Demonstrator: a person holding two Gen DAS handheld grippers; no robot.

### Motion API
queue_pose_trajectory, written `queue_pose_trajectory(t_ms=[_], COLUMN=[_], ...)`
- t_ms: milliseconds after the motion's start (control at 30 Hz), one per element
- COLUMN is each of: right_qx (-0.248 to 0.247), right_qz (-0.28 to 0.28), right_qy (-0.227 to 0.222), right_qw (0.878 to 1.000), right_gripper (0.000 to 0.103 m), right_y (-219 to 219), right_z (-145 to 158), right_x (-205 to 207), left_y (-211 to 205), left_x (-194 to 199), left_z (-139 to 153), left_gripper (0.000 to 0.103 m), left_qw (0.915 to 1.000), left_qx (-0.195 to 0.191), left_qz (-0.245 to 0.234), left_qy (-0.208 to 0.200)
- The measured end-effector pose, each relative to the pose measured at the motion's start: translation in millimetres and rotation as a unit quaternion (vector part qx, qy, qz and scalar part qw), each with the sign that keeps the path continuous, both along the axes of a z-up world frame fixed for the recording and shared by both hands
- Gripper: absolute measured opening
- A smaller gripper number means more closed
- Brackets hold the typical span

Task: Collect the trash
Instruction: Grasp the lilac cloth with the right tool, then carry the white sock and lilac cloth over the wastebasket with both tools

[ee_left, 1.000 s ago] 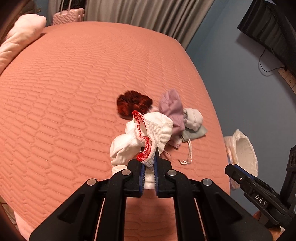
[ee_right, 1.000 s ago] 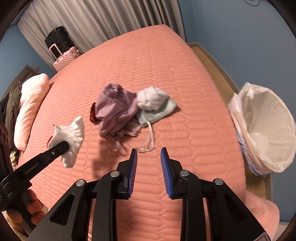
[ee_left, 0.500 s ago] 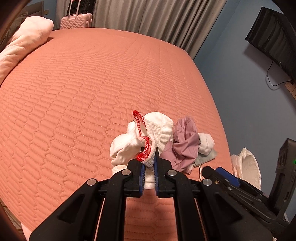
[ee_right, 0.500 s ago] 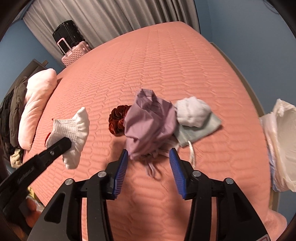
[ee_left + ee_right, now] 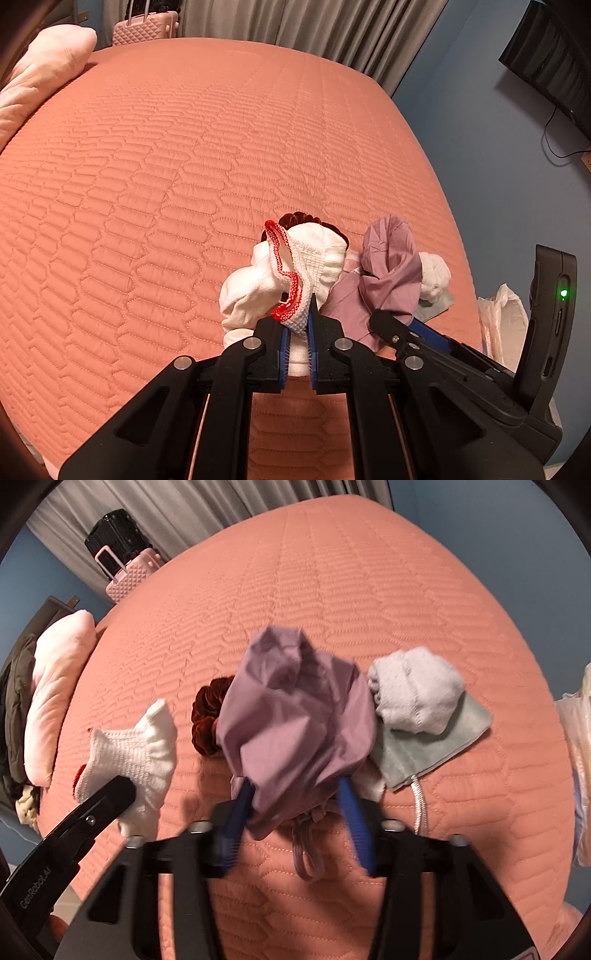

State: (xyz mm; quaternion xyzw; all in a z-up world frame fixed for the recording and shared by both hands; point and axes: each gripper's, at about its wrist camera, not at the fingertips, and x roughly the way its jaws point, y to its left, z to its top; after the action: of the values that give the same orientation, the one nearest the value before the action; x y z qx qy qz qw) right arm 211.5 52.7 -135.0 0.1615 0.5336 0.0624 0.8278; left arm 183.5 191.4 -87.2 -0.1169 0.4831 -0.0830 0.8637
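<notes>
The left gripper (image 5: 295, 343) is clamped on a white sock (image 5: 295, 273) with a red-trimmed cuff; the cuff is pinched between the blue pads and the rest of the sock bunches above them, clear of the bed (image 5: 147, 184).

The right gripper (image 5: 295, 812) sits just beside it, to its right. Its jaws have just been closing and stand partly apart, one blue pad on each side of the lower end of a crumpled purple cloth (image 5: 295, 716). The view is blurred here, so whether the pads already press on the cloth cannot be told. A drawstring loop (image 5: 306, 860) hangs from the cloth between the fingers.

The cloth lies on the bed near its right edge. Touching it on the left is a dark red scrunchie (image 5: 207, 716); on the right, a white bundle (image 5: 417, 690) rests on a pale green cloth (image 5: 436, 749).

Past the bed edge stands a bin lined with a white bag (image 5: 502, 325). At the far end are a pink pillow (image 5: 55, 694), a pink suitcase (image 5: 129, 572) and grey curtains (image 5: 295, 22).
</notes>
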Motion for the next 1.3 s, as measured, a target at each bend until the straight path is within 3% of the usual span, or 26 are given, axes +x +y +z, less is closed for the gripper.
queue_pose_trajectory(t_ms=[133,233,567,933,1300], right_qx=[0.008,0.018,0.039,0.034,0.033], right_qz=[0.004,0.010,0.010,-0.039,-0.108], right_qy=[0.012,0.013,-0.040,-0.117,-0.140], right_qw=[1.000,1.000,0.998,0.992,0.984], right_gripper=[0.011,0.003,0.002,0.002,0.002], right_y=[0,-1,-24,-91,-179], right_z=[-6,-4,43,108,123], right_x=[-2,-9,-54,-105,-153], left_y=[-5,-10,-44,-112,-200], left_x=[-1,-5,-27,-57,-88], left_z=[-5,-5,9,56,79], left_gripper=[0.008,0.008,0.008,0.008,0.008], left_qw=[1.0000,0.9999,0.9992,0.9932,0.9793], left_qx=[0.001,0.003,0.005,0.006,0.021], left_qz=[-0.004,-0.009,-0.040,-0.100,-0.179], left_qy=[0.008,0.009,-0.003,-0.059,-0.092])
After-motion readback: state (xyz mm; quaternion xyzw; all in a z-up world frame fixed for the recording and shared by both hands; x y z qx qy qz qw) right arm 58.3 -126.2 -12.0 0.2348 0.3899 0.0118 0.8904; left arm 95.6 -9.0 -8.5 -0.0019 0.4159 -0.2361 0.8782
